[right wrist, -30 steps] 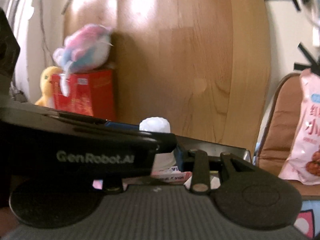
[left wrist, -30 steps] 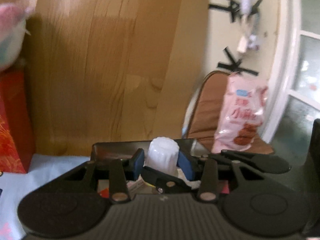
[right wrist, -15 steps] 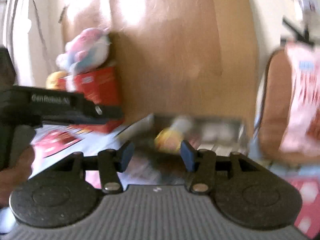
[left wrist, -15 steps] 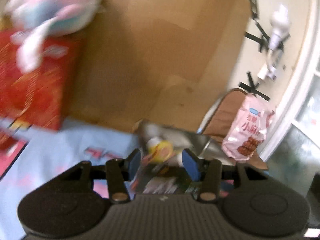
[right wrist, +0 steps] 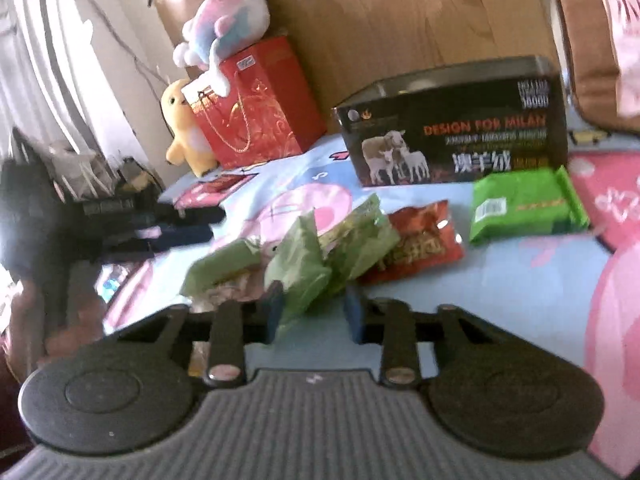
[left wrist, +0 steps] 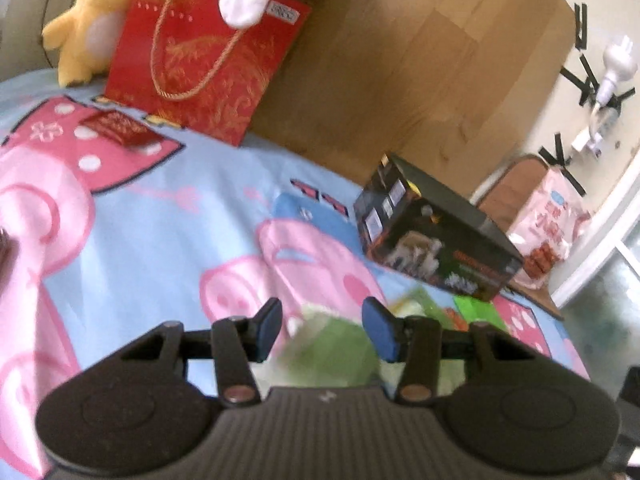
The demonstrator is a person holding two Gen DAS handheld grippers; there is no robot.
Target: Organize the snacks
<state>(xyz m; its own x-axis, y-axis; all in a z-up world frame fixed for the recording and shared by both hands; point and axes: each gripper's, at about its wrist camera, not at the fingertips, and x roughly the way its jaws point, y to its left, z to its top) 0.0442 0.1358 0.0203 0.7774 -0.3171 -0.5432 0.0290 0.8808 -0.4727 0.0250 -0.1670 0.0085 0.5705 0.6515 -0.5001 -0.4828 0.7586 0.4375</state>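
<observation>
I see a wooden headboard (left wrist: 400, 60) behind the cartoon-print bedsheet (left wrist: 160, 208), a cream wall (left wrist: 592, 8), and a sunlit curtain (right wrist: 48, 60) at left.

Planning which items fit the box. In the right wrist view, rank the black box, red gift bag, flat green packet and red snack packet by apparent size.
1. black box
2. red gift bag, though it sits farther back
3. flat green packet
4. red snack packet, partly hidden, so close to the green one
</observation>
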